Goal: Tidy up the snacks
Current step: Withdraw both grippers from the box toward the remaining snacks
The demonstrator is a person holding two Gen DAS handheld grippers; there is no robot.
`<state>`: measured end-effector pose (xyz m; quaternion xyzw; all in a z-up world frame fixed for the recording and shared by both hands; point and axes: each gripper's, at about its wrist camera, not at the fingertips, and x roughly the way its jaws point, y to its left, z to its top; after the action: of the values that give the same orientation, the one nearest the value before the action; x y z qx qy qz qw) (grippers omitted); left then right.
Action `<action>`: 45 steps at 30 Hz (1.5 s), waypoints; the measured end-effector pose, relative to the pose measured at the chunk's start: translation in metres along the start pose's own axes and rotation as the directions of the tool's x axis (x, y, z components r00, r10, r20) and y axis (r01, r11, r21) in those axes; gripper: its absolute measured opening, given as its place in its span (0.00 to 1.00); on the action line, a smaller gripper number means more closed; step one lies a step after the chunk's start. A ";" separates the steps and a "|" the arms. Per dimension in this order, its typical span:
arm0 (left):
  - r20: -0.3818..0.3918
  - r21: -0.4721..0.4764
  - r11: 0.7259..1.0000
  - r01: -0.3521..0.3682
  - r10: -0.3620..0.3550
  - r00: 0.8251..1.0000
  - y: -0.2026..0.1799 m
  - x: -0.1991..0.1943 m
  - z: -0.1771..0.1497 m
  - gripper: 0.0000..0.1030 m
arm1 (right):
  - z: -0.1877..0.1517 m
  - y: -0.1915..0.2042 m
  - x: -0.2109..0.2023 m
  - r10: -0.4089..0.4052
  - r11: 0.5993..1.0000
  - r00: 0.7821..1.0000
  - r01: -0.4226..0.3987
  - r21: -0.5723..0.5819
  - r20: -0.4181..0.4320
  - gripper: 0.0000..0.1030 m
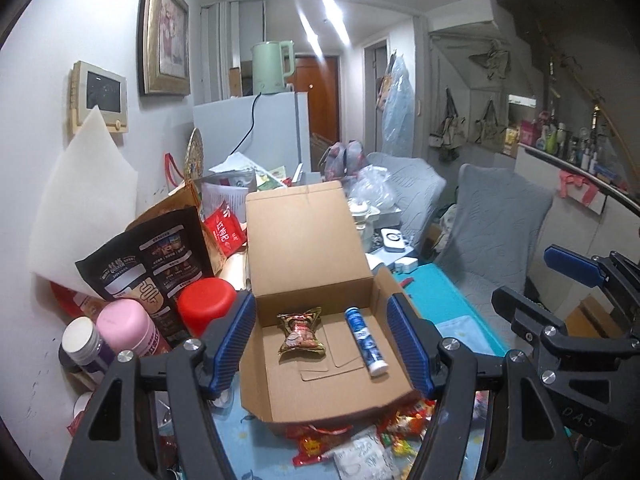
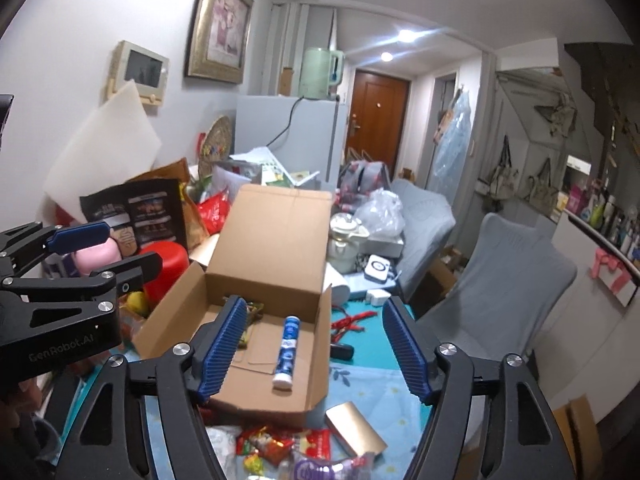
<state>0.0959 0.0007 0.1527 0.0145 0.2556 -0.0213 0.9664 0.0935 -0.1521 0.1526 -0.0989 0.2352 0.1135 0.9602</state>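
An open cardboard box [image 1: 308, 396] sits on the blue tablecloth, lid up. Inside lie a brown-gold snack packet [image 1: 301, 332] and a blue-white tube [image 1: 366, 342]. My left gripper [image 1: 324, 346] is open and empty, hovering over the box with its fingers either side. In the right wrist view the box [image 2: 236, 400] holds the tube [image 2: 288, 346]; the packet [image 2: 250, 314] is mostly hidden behind a finger. My right gripper [image 2: 314, 350] is open and empty above the box's right wall. Loose snack packets [image 1: 352, 440] [image 2: 280, 446] lie in front of the box.
Bottles, a red lid [image 1: 206, 300] and a black bag [image 1: 148, 268] crowd the left by the wall. A gold flat box [image 2: 354, 428] lies front right. A teapot [image 2: 346, 240] and white gadgets stand behind the box. Grey chairs [image 2: 508, 292] stand to the right.
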 end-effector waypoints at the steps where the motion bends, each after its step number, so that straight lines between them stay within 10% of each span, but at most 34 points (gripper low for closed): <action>1: 0.005 0.000 1.000 0.004 -0.004 1.000 0.000 -0.005 -0.002 0.66 | -0.002 0.000 -0.006 0.000 1.000 1.000 0.000 0.000 0.005 0.72; 21: 0.015 0.050 0.993 0.110 -0.111 0.994 -0.027 -0.070 -0.081 0.66 | -0.089 0.015 -0.085 -0.011 1.000 1.000 0.011 0.004 -0.004 0.81; 45: -0.218 -0.003 0.991 0.135 -0.133 0.967 -0.031 -0.023 -0.199 0.66 | -0.217 0.041 -0.038 0.031 0.990 0.972 0.001 0.139 -0.234 0.91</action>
<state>-0.0234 -0.0222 -0.0093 0.0050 0.3599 -0.0863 0.9290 -0.0437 -0.1725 -0.0238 -0.0433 0.3558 0.0917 0.9291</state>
